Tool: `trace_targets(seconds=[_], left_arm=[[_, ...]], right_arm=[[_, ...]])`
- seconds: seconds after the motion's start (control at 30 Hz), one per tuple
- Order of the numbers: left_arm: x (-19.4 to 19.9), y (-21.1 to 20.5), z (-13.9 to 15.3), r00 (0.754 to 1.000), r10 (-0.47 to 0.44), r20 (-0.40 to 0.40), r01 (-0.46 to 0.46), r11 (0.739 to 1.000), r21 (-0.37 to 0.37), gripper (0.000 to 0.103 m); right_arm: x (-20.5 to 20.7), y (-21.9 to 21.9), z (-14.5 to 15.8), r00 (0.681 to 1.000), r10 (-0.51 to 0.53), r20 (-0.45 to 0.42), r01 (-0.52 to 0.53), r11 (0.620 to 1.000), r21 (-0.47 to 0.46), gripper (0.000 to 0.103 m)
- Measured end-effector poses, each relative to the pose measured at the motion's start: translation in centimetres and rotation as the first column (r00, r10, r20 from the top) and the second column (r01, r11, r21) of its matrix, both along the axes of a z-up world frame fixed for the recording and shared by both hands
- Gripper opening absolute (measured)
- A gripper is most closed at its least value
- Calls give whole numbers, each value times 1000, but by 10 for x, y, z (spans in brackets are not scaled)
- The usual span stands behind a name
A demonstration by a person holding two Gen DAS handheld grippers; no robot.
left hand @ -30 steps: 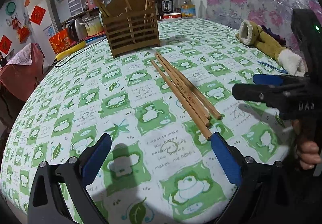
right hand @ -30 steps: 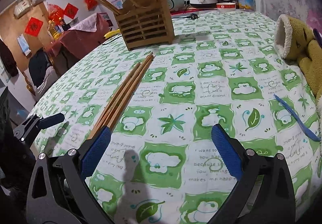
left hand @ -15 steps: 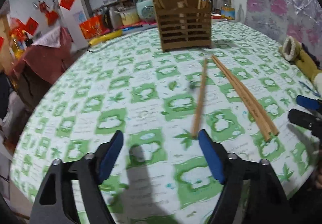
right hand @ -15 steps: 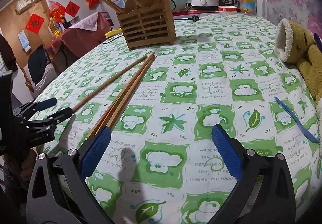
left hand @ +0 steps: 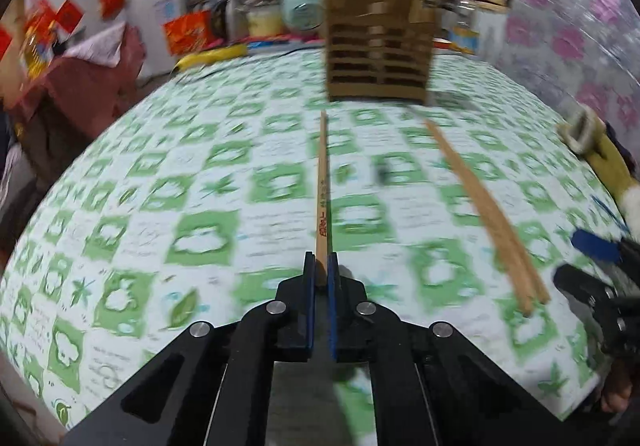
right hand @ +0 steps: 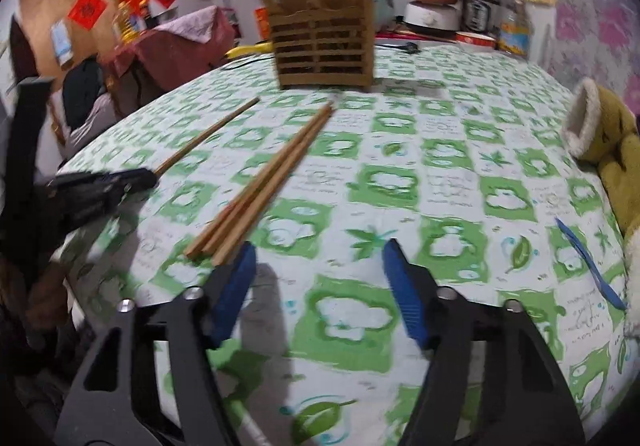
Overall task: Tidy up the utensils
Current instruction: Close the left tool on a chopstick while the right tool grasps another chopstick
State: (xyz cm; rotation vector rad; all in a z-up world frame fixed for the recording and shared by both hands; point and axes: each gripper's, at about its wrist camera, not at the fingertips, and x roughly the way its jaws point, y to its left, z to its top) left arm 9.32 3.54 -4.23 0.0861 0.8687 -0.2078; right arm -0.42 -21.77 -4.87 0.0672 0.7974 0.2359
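Green-patterned table point(right hand: 440, 181): wooden holder point(right hand: 324, 49), loose chopsticks point(right hand: 260, 193), plush slipper point(right hand: 600, 141)

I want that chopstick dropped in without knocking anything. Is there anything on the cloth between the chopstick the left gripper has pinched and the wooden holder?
Nothing visible. The left gripper is shut on the single chopstick, whose tip points at the wooden holder across bare tablecloth. The other chopsticks lie off to its right, clear of that line.
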Motion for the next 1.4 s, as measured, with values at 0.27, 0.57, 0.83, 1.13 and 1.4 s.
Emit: trace_targets(seconds=[0.27,0.57,0.83,1.13,1.4], left_arm=[[-2,3,0,1000,13,22,-13,1000,-4,10],[-1,8,-1,1000,-2,10,2,998,-66,22],[-2,8,-1,1000,-5,7,6,997,-78,33],[-2,7,0,1000,-3,10,3,998,-66,34],[-3,6,-1,1000,-3,13,4,999,-53,34]], right_arm=[[-8,24,3,994,107,12,-106,993,-46,45],[-8,35,2,989,147,5,-146,988,-53,43],[3,1,1,1000,6,-15,-6,1000,-7,35],[9,24,4,999,32,-14,-32,999,-37,36],[25,26,2,998,-28,-62,25,998,-53,9]])
